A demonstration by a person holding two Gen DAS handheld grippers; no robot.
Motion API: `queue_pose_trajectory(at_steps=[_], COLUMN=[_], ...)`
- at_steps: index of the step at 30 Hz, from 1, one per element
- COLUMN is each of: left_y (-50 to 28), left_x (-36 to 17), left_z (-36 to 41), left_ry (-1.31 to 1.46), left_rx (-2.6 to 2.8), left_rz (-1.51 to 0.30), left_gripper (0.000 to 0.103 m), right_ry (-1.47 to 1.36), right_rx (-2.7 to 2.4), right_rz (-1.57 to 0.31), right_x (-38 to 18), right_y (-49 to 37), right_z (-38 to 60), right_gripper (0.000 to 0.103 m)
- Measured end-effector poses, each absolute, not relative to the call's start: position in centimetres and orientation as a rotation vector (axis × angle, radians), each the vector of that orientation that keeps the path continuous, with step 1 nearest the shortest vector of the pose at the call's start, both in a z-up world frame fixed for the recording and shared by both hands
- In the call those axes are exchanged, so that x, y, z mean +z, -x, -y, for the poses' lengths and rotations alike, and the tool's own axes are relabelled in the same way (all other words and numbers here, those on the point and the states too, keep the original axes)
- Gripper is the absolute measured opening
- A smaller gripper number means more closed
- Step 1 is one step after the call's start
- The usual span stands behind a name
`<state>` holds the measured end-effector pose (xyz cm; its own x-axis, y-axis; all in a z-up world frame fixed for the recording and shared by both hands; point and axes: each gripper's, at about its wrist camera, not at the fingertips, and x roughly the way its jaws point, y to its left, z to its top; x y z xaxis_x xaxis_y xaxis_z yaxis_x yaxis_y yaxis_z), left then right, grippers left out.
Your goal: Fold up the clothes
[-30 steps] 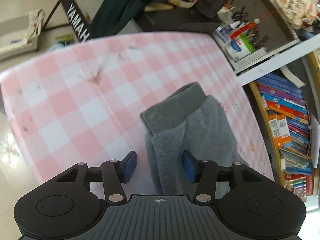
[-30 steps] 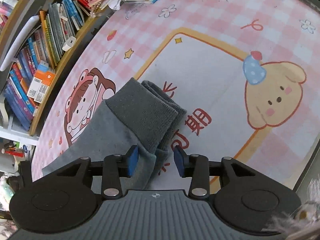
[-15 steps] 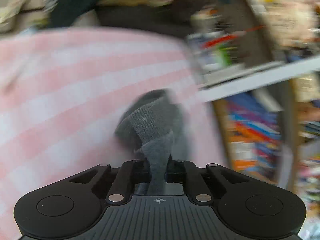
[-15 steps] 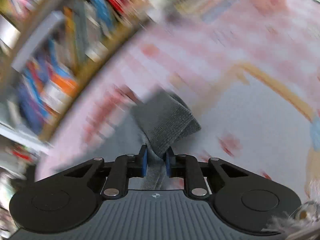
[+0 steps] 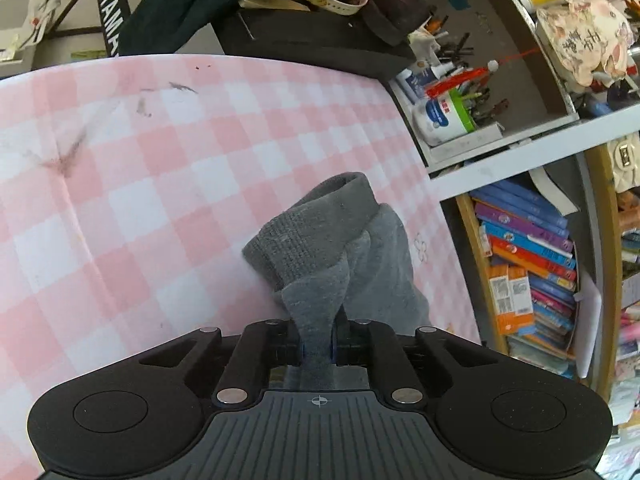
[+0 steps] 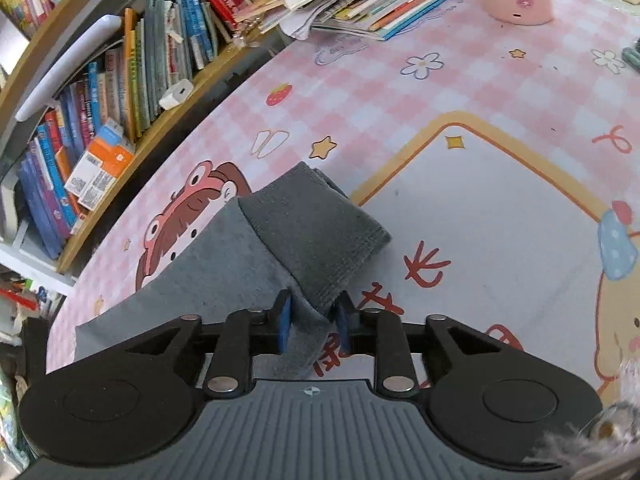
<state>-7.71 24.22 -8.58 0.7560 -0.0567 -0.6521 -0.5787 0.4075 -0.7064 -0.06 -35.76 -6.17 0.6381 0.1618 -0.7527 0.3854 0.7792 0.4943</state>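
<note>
Both the left tongs [image 5: 317,342] and right tongs [image 6: 313,326] are pinching the grey knitted garment [image 5: 320,256] over the pink-checked counter [image 5: 140,184].

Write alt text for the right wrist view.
The right gripper is shut on a grey garment just below its darker ribbed cuff, over a pink checked cartoon-print mat. Crowded bookshelves run along the left.

Left gripper [image 5: 318,338] open a second ago, now clamped on grey garment [image 5: 320,256]; right gripper [image 6: 312,322] likewise closed onto cuff [image 6: 316,236], fabric bunched upward between pads
</note>
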Motion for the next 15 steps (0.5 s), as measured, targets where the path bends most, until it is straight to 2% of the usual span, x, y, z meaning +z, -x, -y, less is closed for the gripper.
queue_pose_trajectory(at_steps=[2,3,5,10,15], left_y=[7.6,7.6,7.5,7.3,7.4], left_x=[-8.6,-8.7,-8.8,-8.9,-9.2], left_z=[-24.2,-24.1,-24.1,-24.0,-24.2], left_ry=[1.112,1.108,1.101,1.083,1.081], left_rx=[0.360,0.359,0.357,0.354,0.325], left_rz=[-0.666,-0.668,-0.672,-0.681,-0.675], left_gripper=[0.015,0.018,0.022,0.027,0.029], right_ry=[-0.650,-0.629,-0.589,-0.429,-0.234], right_rx=[-0.161,-0.173,-0.197,-0.179,-0.081], right_rz=[-0.884,-0.883,-0.883,-0.881,-0.842], right_x=[-5.6,-5.3,-4.9,-3.7,-2.1], right_y=[0.2,0.4,0.6,0.9,0.9], right_z=[35.4,35.0,34.3,31.4,27.6], right_gripper=[0.051,0.055,0.073,0.083,0.089])
